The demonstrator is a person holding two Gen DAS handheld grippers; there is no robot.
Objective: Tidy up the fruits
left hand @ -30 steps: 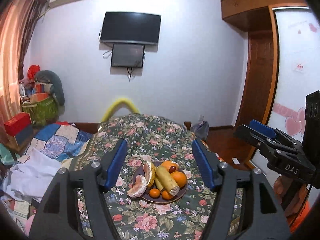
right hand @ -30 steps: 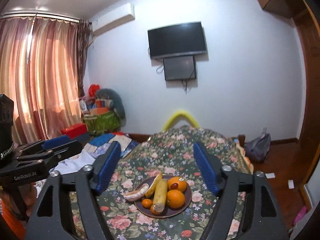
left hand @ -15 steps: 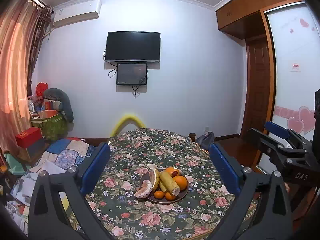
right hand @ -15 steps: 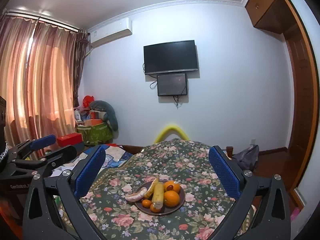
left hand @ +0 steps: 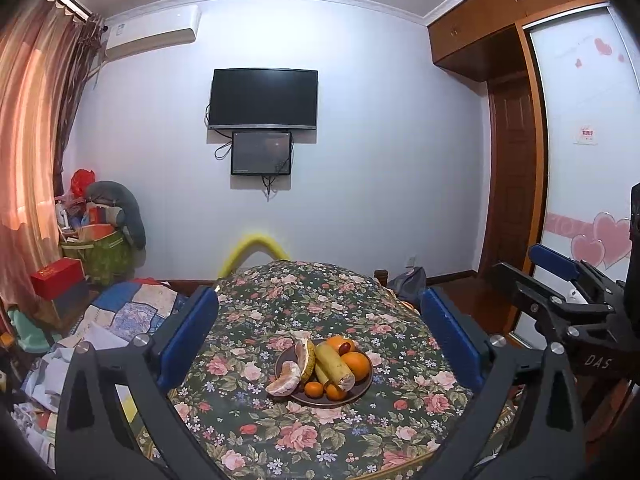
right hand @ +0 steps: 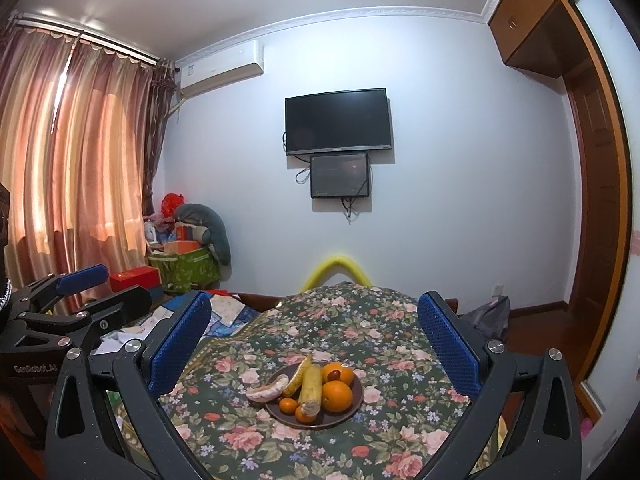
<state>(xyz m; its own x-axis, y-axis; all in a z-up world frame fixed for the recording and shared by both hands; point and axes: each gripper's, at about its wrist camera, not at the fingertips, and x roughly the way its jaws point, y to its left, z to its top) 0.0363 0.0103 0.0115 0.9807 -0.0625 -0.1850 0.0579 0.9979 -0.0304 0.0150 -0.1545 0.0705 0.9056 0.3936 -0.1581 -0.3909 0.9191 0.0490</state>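
Note:
A dark round plate [left hand: 362, 388] sits on the floral tablecloth [left hand: 256, 364]; it also shows in the right wrist view [right hand: 356, 406]. It holds two oranges [left hand: 355, 365], small tangerines [left hand: 313, 389], a corn cob [left hand: 335, 366], a peeled pomelo piece [left hand: 285, 378], a pomelo wedge [left hand: 306, 359] and a red date [left hand: 345, 347]. My left gripper [left hand: 318, 336] is open and empty, held back above the table. My right gripper [right hand: 314, 336] is open and empty, level with it, framing the plate.
The round table has a floral cloth [right hand: 384, 332] with a yellow chair back [right hand: 338, 270] behind it. Clutter, boxes and a green bag [left hand: 96, 252] lie on the left. A wooden door [left hand: 514, 184] and wardrobe stand on the right. The right gripper's body [left hand: 568, 312] shows at the left view's right edge.
Both grippers opened wider and pulled back and up from the table, so the plate looks smaller and farther. The fruits have not moved.

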